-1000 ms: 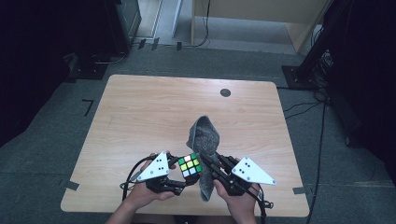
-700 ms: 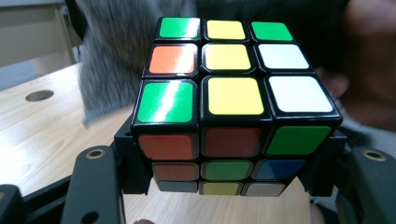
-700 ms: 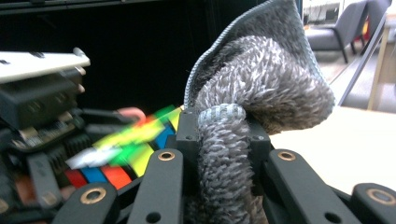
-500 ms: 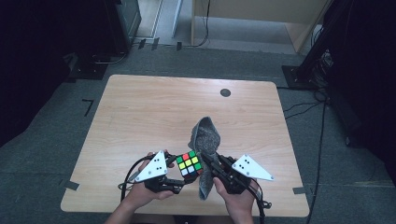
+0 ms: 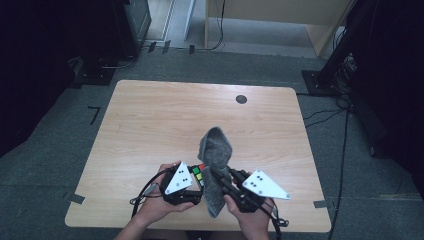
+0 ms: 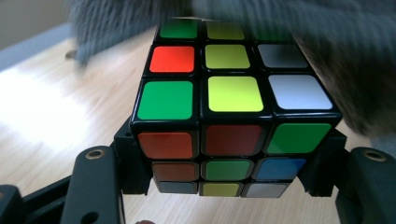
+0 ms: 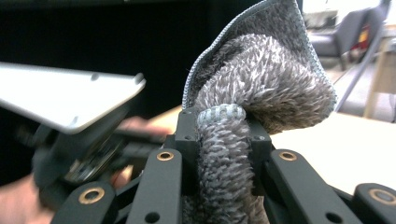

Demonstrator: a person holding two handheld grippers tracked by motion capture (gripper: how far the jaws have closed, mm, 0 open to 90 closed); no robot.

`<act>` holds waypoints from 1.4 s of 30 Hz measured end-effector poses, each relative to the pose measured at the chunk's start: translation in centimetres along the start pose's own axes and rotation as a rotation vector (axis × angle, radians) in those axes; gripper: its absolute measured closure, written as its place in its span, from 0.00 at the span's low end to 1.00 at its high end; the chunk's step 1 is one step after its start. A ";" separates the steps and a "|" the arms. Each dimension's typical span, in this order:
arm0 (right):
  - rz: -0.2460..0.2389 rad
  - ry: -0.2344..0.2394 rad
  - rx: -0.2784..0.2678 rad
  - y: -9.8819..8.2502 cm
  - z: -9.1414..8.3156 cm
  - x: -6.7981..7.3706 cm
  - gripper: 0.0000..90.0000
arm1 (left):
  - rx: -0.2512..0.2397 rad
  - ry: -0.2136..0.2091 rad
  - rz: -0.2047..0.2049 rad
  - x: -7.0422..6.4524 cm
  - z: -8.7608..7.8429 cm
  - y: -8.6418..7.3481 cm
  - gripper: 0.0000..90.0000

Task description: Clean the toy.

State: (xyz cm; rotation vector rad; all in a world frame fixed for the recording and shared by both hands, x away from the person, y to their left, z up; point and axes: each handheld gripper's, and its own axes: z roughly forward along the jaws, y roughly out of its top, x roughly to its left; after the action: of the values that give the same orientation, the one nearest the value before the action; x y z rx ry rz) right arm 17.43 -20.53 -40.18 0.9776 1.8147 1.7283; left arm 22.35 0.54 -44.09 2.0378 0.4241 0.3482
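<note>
Left hand-held gripper (image 6: 224, 186): we see its jaws clamped on the puzzle cube (image 6: 219, 98), near table (image 5: 150, 120) edge.
Right hand-held gripper (image 7: 219, 154): we see it pinching the grey cloth (image 7: 261, 88), touching the cube's right side.

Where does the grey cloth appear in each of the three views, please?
High view: the grey cloth rises at the near middle of the table, between the two grippers.
Left gripper view: it blurs across the top and right edge, behind the puzzle cube.
Right gripper view: centre, bunched between the black jaws.
Shared landmark: the light wooden table.
</note>
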 end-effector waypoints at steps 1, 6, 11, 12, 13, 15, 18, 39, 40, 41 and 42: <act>-0.024 0.015 0.042 -0.4 0.5 0.6 0.82 | -0.002 -0.006 -0.002 -0.1 0.0 0.1 0.38; -0.129 -0.014 0.082 -1.1 1.4 1.4 0.82 | 0.012 0.013 0.025 -0.2 -0.3 0.1 0.38; -0.070 -0.115 0.068 -0.9 0.7 -0.8 0.82 | 0.007 0.010 0.020 -0.1 -0.3 0.2 0.38; -0.061 -0.111 0.070 -0.9 0.6 -0.9 0.82 | 0.010 0.011 0.019 -0.2 -0.2 0.2 0.38; -0.069 -0.098 0.070 -0.9 0.6 -0.6 0.81 | 0.011 0.011 0.017 -0.2 -0.1 0.2 0.38; -0.109 -0.034 0.069 -1.0 1.0 0.7 0.81 | 0.015 0.013 0.020 -0.3 0.0 0.2 0.38; -0.192 -0.015 0.090 -1.4 1.6 2.1 0.81 | 0.019 0.016 0.028 -0.2 -0.1 0.1 0.38; -0.028 -0.188 0.187 -6.2 3.4 -6.3 0.45 | -0.137 0.007 -0.355 4.5 -1.8 -1.1 0.38; -0.044 -0.182 0.154 -6.0 3.2 -6.1 0.41 | -0.147 0.006 -0.369 4.7 -2.0 -1.1 0.38; -0.044 -0.182 0.154 -6.0 3.2 -6.1 0.41 | -0.161 0.003 -0.390 4.9 -2.1 -1.2 0.38; -0.053 -0.172 0.124 -5.7 3.1 -5.9 0.39 | -0.175 -0.003 -0.415 5.2 -2.3 -1.3 0.38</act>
State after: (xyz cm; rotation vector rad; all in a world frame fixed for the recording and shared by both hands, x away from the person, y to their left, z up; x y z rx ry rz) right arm 22.48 -22.69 -47.00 1.0830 1.8358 1.4669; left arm 25.87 5.20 -43.74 1.7282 0.7710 0.1223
